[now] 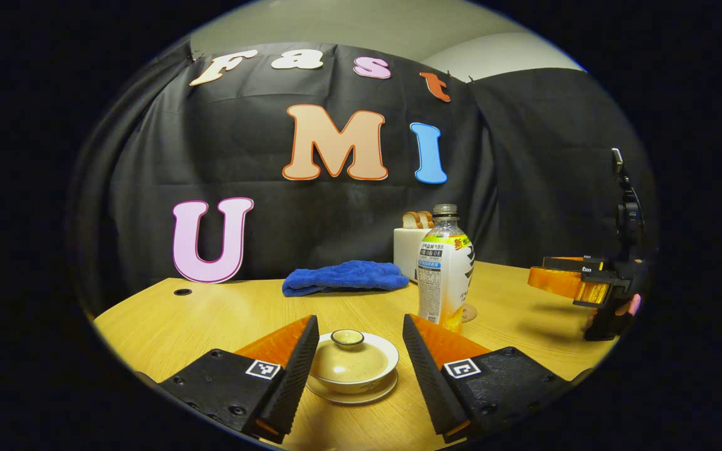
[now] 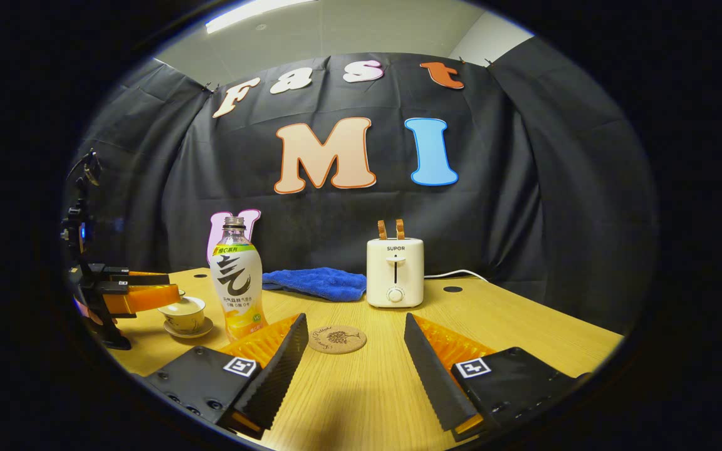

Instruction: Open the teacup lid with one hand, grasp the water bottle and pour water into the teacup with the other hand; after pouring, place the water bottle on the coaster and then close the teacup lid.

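Left claw [image 1: 361,351] spread around lidded teacup [image 1: 350,365], right claw [image 2: 355,351] apart over tabletop [image 2: 524,326], coaster [image 2: 338,339] ahead, water bottle [image 2: 235,279], "SUPOR" toaster [image 2: 395,271]

A cream ceramic teacup [image 1: 353,368] sat on its saucer, its knobbed lid [image 1: 347,338] closed. Just beside and behind it stood an upright, uncapped clear plastic water bottle [image 2: 236,280] holding orange liquid. A round cork coaster [image 2: 338,339] lay bare nearby.
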`<action>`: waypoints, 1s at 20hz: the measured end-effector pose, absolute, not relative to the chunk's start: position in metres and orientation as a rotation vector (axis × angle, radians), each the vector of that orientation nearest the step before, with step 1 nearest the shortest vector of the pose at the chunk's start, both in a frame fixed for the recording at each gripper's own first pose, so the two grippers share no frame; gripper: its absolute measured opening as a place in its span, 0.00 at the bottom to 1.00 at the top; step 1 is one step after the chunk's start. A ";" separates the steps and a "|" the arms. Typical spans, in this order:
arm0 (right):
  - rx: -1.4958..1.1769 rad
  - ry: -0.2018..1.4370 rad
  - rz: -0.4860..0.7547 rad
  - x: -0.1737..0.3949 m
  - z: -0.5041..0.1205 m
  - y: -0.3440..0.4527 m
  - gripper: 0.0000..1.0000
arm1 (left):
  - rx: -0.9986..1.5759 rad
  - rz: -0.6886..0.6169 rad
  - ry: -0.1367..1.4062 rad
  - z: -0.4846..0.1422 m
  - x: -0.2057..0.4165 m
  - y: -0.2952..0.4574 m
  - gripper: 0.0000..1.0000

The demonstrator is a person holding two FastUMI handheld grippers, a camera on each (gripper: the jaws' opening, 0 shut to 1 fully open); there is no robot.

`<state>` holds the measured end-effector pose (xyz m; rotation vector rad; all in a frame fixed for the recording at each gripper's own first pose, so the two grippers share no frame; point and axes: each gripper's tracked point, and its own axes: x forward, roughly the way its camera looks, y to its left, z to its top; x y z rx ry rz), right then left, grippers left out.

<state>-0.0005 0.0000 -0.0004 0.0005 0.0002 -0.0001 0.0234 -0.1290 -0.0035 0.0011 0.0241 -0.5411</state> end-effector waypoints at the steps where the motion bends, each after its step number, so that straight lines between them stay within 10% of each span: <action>1: 0.000 0.000 0.000 0.000 -0.001 0.000 0.98 | 0.006 -0.551 0.036 -0.006 0.025 -0.132 0.78; 20: 0.000 0.000 0.000 0.000 0.000 0.000 0.98 | 0.051 -0.530 0.129 -0.021 0.054 -0.135 0.28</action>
